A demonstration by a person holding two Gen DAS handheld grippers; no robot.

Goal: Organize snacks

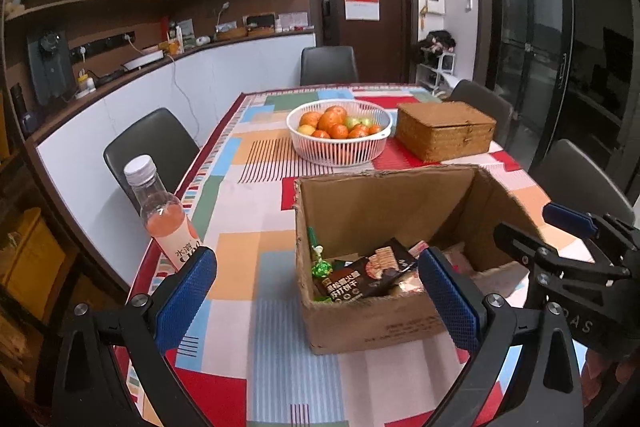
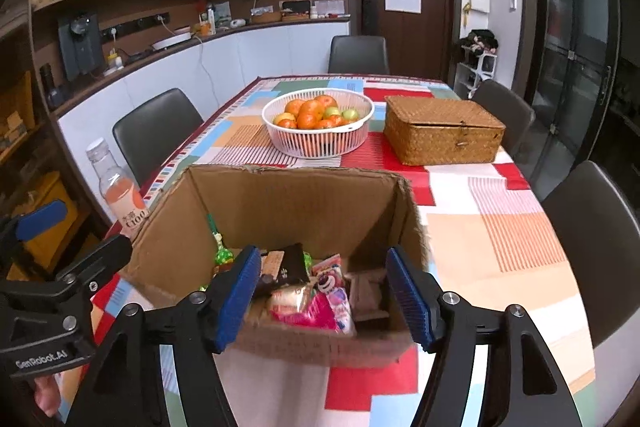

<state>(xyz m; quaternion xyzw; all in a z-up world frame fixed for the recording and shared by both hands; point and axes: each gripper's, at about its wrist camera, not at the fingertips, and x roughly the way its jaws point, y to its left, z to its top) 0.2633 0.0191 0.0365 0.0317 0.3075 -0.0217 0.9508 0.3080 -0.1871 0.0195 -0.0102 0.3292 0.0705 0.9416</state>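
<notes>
An open cardboard box (image 1: 360,323) (image 2: 280,199) stands on the patchwork tablecloth and holds several snack packets: a dark biscuit pack (image 1: 360,277), a pink pack (image 2: 316,307) and a green candy (image 1: 321,269). My left gripper (image 1: 316,291) is open, its blue pads wide apart, just in front of the box's left corner. My right gripper (image 2: 320,295) is open over the box's near edge, nothing between its pads. A bottle of pink drink (image 1: 164,219) (image 2: 120,193) stands at the table's left edge, touching my left gripper's left pad in the picture.
A white basket of oranges (image 1: 340,131) (image 2: 318,121) and a closed wicker box (image 1: 444,131) (image 2: 440,131) sit further back. Dark chairs (image 1: 148,151) ring the table. The right gripper shows in the left wrist view (image 1: 568,259).
</notes>
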